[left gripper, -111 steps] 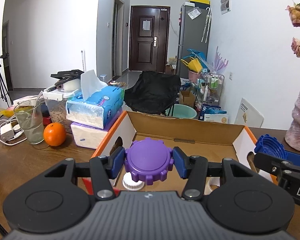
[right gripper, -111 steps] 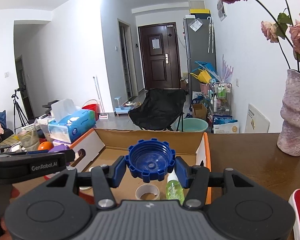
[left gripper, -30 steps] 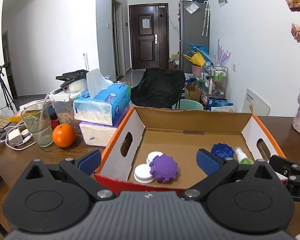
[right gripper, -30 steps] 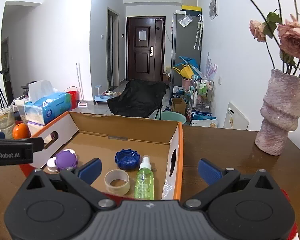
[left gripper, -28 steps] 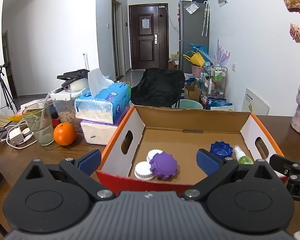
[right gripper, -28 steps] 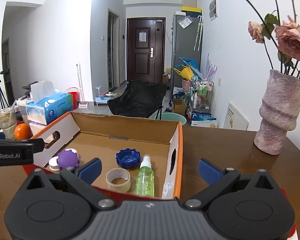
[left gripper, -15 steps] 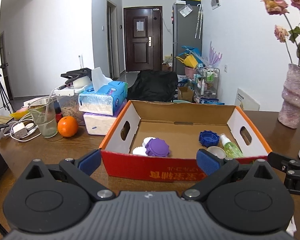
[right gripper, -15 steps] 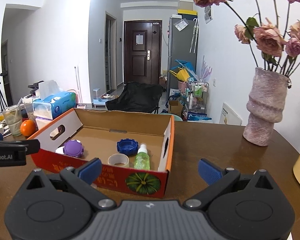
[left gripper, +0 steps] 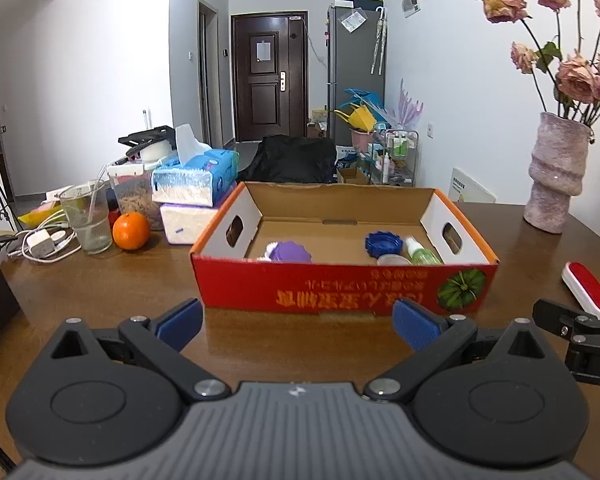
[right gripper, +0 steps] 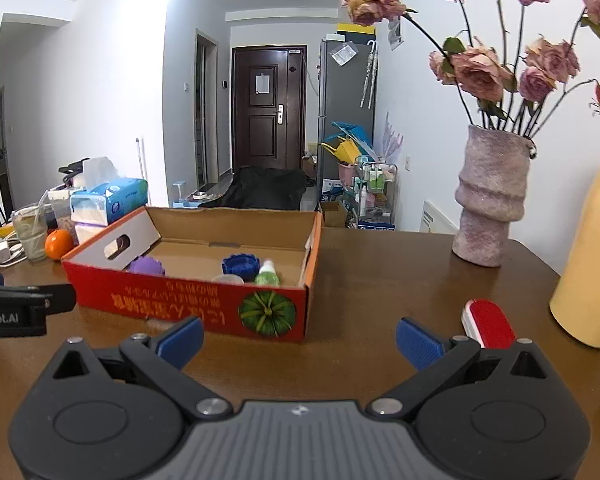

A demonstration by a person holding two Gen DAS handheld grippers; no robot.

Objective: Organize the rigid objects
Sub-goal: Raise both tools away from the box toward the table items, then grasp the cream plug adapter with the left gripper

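Both wrist views low, facing cardboard box (left gripper: 342, 288) (right gripper: 188, 300); right view offset rightward.

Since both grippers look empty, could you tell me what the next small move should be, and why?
Probably move the right gripper toward the red brush and close on it. Both grippers are open and empty, the caps already lie in the box, and the brush is the only loose item beside it.

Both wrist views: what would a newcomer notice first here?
The red cardboard box sits mid-table, holding a purple cap, a blue cap and a green spray bottle. Right of it, a pink vase of dried roses stands near the wall. Both grippers hang open and empty in front.
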